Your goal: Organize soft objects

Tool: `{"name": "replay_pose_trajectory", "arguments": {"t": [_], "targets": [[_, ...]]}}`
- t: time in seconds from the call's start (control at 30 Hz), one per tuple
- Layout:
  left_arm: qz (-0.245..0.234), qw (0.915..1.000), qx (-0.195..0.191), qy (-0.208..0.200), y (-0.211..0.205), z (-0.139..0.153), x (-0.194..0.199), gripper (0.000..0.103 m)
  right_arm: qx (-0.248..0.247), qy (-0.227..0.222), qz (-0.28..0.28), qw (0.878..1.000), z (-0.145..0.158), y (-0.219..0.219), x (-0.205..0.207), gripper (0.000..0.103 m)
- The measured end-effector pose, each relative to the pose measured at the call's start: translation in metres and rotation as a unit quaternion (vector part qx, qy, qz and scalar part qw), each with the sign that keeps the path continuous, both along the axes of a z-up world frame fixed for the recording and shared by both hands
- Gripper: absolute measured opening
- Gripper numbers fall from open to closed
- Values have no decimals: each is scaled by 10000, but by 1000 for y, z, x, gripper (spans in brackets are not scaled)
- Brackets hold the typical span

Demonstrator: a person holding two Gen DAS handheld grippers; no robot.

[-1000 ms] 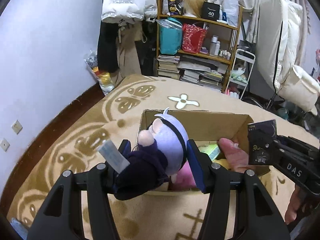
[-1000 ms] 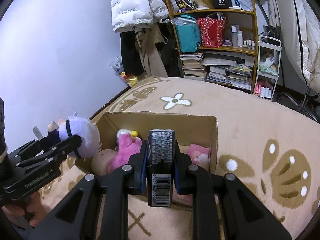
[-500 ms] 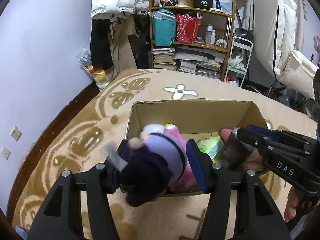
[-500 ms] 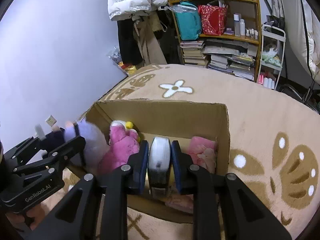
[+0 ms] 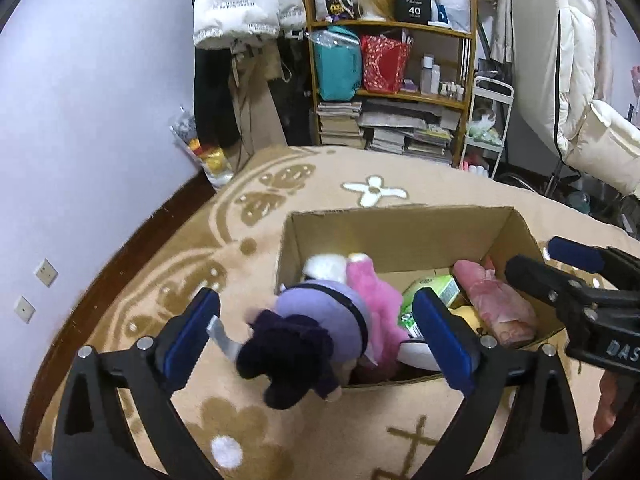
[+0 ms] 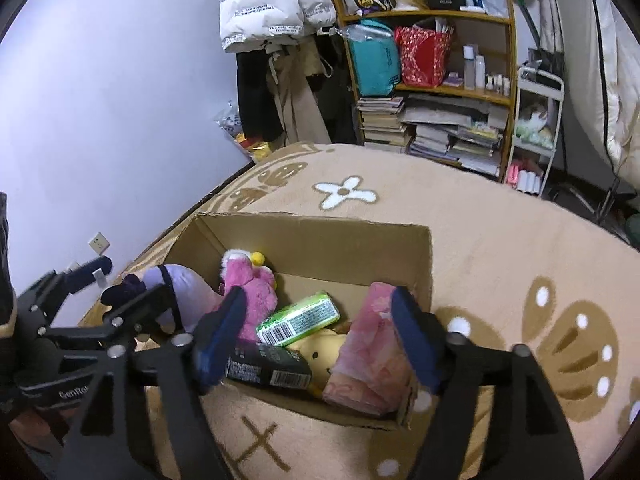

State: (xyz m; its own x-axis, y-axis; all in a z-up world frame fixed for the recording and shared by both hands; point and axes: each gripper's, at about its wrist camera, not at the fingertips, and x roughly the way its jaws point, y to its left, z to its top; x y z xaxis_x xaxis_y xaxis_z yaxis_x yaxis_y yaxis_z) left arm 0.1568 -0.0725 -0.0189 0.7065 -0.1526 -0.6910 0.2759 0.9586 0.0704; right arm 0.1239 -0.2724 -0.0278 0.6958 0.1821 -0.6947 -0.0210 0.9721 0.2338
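A cardboard box (image 5: pixel 400 211) (image 6: pixel 304 222) stands on the rug. It holds a pink plush (image 6: pixel 252 296), a green packet (image 6: pixel 300 318), a yellow plush (image 6: pixel 320 354) and a pink packet (image 6: pixel 372 356). My left gripper (image 5: pixel 316 336) is opening over the box's near left corner. A purple-haired doll in dark clothes (image 5: pixel 304 332) (image 6: pixel 176 284) lies loose between its blue pads, touching neither. My right gripper (image 6: pixel 318 334) (image 5: pixel 548 264) is opening above the box's right half. A black packet (image 6: pixel 268 368) lies in the box below its left finger, free of the pads.
The box sits on a beige patterned rug (image 6: pixel 500 240). Behind it are a wooden shelf (image 5: pixel 400 92) with books and bags, hanging coats (image 5: pixel 240 20) and a white cart (image 6: pixel 536 132). The wall (image 5: pixel 80 140) runs along the left. A person's hand (image 5: pixel 608 400) holds the right gripper.
Both pairs of jaws have swung wide apart. The doll slipped out of the left grip onto the box's corner. The black packet dropped from the right grip into the box.
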Motion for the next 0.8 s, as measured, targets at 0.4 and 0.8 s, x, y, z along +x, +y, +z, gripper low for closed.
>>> {"name": "replay_pose_trajectory", "arguments": {"t": [0.4,0.8], "targets": [[119,9998,-28,-155,21,27,-20,100,11,-194,-193,9996,22,-4,-25,99],[132,9995,173,-207,42,41,-64,100,4,-332,-263,9991,40,-5,-60,101]]}}
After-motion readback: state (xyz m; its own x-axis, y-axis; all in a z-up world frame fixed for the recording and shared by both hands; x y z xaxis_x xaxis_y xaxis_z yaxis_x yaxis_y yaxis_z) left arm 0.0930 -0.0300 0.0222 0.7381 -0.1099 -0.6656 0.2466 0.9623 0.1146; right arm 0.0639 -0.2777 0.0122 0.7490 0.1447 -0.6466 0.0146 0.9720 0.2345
